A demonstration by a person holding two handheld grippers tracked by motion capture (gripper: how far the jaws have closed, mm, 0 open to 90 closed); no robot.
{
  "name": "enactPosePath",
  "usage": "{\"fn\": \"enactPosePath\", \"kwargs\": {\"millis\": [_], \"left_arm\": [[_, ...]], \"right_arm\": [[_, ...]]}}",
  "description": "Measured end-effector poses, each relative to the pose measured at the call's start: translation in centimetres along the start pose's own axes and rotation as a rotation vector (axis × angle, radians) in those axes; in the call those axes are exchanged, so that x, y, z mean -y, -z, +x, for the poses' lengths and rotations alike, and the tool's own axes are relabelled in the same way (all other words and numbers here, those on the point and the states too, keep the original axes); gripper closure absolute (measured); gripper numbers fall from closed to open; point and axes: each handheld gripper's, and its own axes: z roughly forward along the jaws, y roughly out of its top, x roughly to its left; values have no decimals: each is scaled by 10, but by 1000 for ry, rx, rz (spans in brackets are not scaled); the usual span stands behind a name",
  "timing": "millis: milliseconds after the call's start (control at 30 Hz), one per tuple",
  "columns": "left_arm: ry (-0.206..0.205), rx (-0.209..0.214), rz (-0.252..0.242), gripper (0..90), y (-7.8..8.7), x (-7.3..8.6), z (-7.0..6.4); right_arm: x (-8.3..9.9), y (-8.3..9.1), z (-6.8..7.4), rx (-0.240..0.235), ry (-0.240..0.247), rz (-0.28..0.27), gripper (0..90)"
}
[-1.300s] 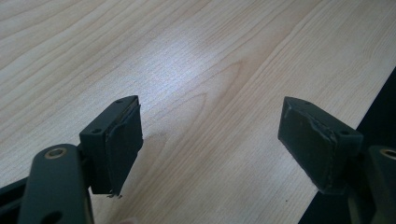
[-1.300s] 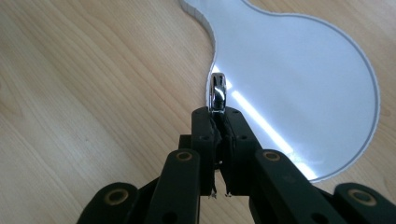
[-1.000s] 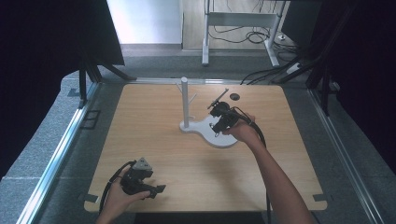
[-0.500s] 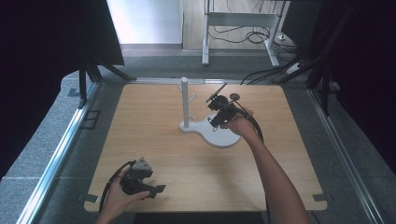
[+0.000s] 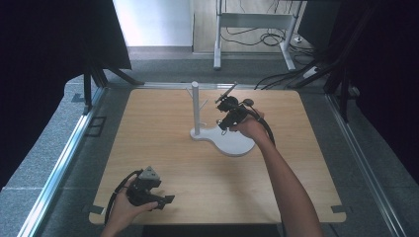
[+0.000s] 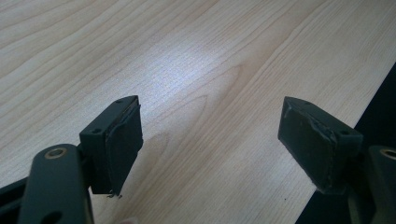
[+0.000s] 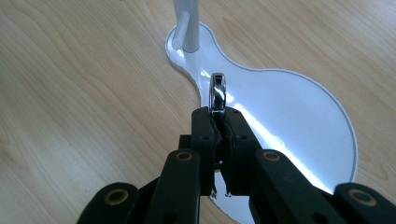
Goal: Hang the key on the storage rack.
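Ring (image 7: 218,91): chrome, edge-on, lower part hidden between clamped jaws of right gripper (image 7: 218,122), above white stand (image 7: 299,116).
Left gripper (image 6: 210,135): jaws wide, nothing between, near table (image 6: 196,56) edge.

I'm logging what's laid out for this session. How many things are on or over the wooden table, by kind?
White stand with an upright post and pegs: 1
Shiny metal ring, clamped in the right gripper over the stand's base: 1
Small dark round thing on the table behind the right gripper, too small to identify: 1
Hand-held grippers, counting the open left gripper: 2
Total: 5
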Motion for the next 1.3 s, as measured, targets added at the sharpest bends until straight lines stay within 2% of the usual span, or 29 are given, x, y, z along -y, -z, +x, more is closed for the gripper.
{"fn": "enactPosePath", "kwargs": {"millis": [167, 1067, 1300], "left_arm": [[1, 1, -2, 224, 1, 0, 0], [12, 3, -13, 224, 3, 1, 2], [16, 2, -19, 224, 5, 1, 4]], "right_arm": [[-8, 1, -2, -8, 1, -23, 839], [-36, -9, -7, -6, -28, -36, 840], [-46, -11, -10, 14, -32, -26, 840]]}}
